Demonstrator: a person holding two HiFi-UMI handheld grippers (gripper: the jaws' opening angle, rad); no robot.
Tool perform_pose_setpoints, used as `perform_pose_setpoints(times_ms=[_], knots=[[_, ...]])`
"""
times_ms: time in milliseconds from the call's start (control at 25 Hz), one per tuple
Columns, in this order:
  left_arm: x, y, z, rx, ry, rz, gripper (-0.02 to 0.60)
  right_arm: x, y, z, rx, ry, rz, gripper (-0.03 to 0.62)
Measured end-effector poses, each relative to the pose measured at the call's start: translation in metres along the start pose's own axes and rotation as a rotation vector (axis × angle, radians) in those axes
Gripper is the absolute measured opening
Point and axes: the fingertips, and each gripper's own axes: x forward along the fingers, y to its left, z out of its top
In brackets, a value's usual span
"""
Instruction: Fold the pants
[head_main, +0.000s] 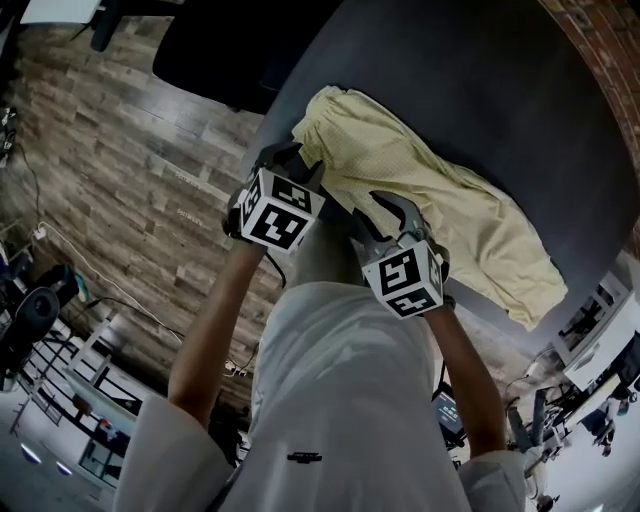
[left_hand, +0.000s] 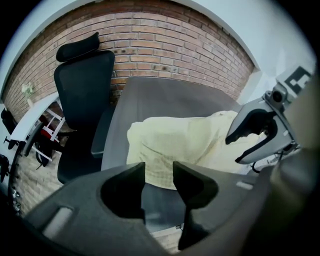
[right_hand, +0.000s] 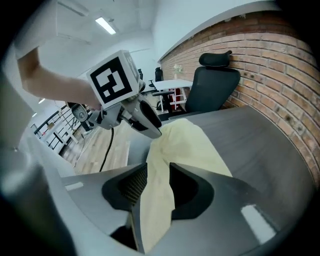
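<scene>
Pale yellow pants (head_main: 430, 200) lie crumpled in a long strip across the dark grey table (head_main: 480, 90). My left gripper (head_main: 290, 160) hovers over their near left end, its jaws apart, and the cloth's edge (left_hand: 180, 140) shows just beyond the empty gap (left_hand: 159, 172). My right gripper (head_main: 385, 215) stands over the near edge of the pants, a little right of the left one. Its jaws (right_hand: 158, 175) are apart with the yellow fabric (right_hand: 190, 145) showing through the gap below them, and the pads do not press on it. In the right gripper view the left gripper (right_hand: 145, 120) hangs just over the cloth.
A black office chair (left_hand: 82, 100) stands at the table's far left side before a brick wall (left_hand: 170, 40). Wooden floor (head_main: 120, 150) runs left of the table edge. The person's torso (head_main: 340, 400) is close against the near table edge.
</scene>
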Motion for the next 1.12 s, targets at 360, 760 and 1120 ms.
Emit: perform_pose_setpoints(times_ms=[360,760,1120], knots=[[0.008,-0.031,0.003,0.156,0.052,-0.061,0.176,-0.046,-0.033,-0.078,0.105,0.040,-0.152,0.138],[0.021,-0.099,-0.022,0.623,0.183,-0.255,0.178,-0.079,-0.078,-0.180,0.171,0.215,-0.287,0.123],[0.027,-0.096,-0.044,0.659,0.294,-0.236,0.017,-0.079,-0.072,-0.217,0.178,0.270,-0.252,0.021]])
